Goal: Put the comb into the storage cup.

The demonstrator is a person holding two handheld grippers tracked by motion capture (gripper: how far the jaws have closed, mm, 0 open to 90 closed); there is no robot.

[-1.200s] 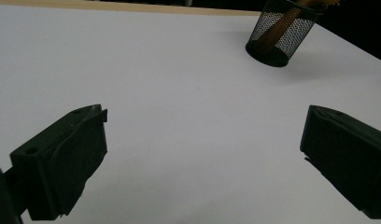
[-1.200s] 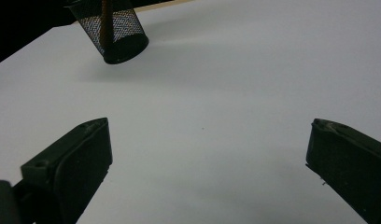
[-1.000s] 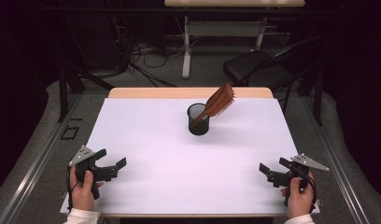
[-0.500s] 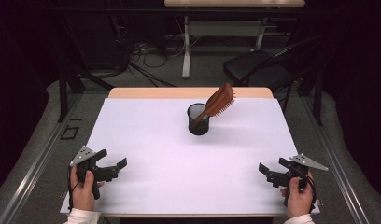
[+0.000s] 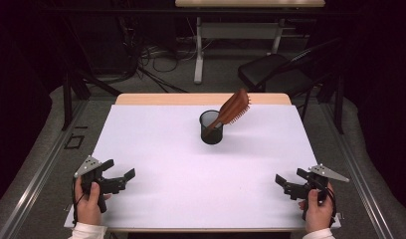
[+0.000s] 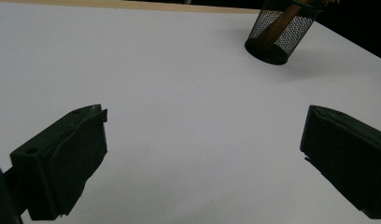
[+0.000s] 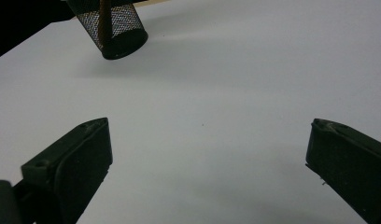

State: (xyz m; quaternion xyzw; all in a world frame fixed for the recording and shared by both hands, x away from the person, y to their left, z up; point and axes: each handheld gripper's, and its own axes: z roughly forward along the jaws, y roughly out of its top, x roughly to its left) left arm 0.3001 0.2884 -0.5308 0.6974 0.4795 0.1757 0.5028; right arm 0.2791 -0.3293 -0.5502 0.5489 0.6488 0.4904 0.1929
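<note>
A black mesh cup (image 5: pixel 211 128) stands upright at the far middle of the white table (image 5: pixel 156 144). A brown wooden hairbrush (image 5: pixel 233 110) leans out of it to the right, handle down inside. The cup (image 6: pixel 280 30) sits at the top right of the left gripper view and the cup (image 7: pixel 113 28) at the top left of the right gripper view. My left gripper (image 5: pixel 120 172) rests open at the near left corner, empty. At the near right corner my right gripper (image 5: pixel 289 180) is open too, nothing between its jaws.
The table's wooden far edge (image 5: pixel 201 99) shows beyond the white surface. Behind it are a dark chair (image 5: pixel 275 72), cables on the floor (image 5: pixel 141 59) and a second table's leg (image 5: pixel 198 50). A metal rail (image 5: pixel 37 169) runs along the left side.
</note>
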